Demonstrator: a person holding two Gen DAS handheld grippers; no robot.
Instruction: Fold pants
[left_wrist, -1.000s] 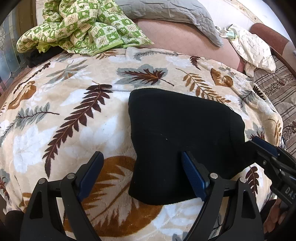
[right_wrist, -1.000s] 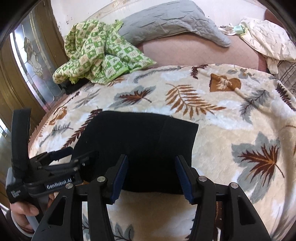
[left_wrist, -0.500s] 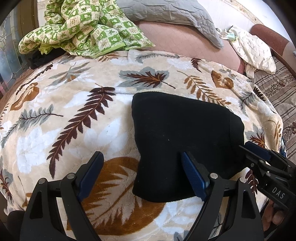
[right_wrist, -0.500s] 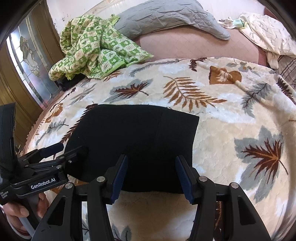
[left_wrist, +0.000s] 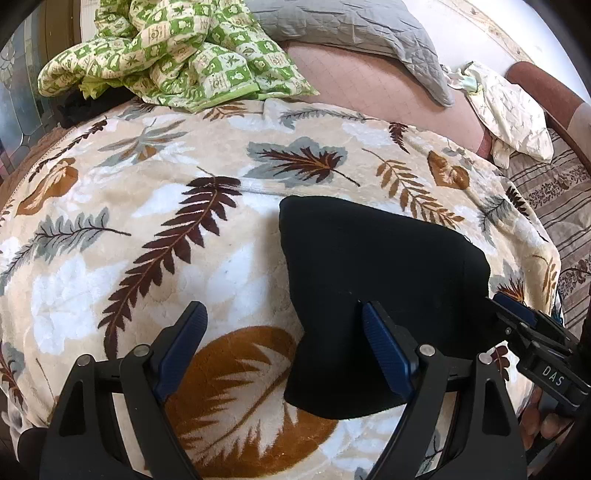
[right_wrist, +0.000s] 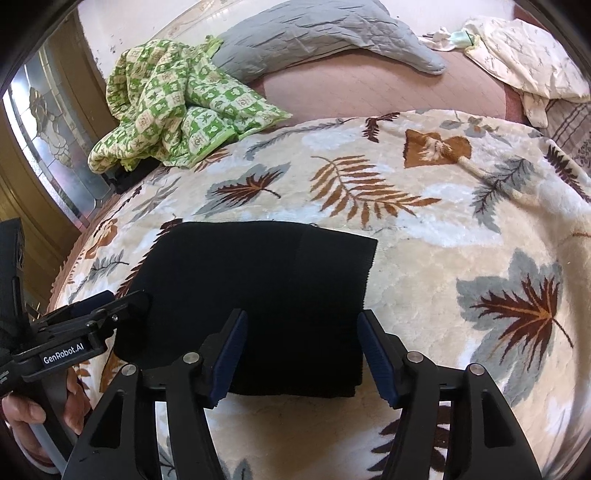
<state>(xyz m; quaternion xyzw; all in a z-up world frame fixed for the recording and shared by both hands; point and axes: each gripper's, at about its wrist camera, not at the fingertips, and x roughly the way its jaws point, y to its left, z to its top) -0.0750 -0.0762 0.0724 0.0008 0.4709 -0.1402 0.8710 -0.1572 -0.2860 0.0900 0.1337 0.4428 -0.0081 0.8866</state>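
The black pants lie folded into a compact rectangle on the leaf-patterned blanket; they also show in the right wrist view. My left gripper is open and empty, above the bundle's near left corner. My right gripper is open and empty, just above the bundle's near edge. The right gripper also shows at the right edge of the left wrist view, beside the pants. The left gripper also shows at the left of the right wrist view, by the pants' left edge.
A green checked quilt is bunched at the far left. A grey pillow and a cream cloth lie at the back on the pink mattress. A glass-panelled wooden door stands at the left.
Both grippers have drawn back slightly from the folded pants and stay open. The pants have not moved.
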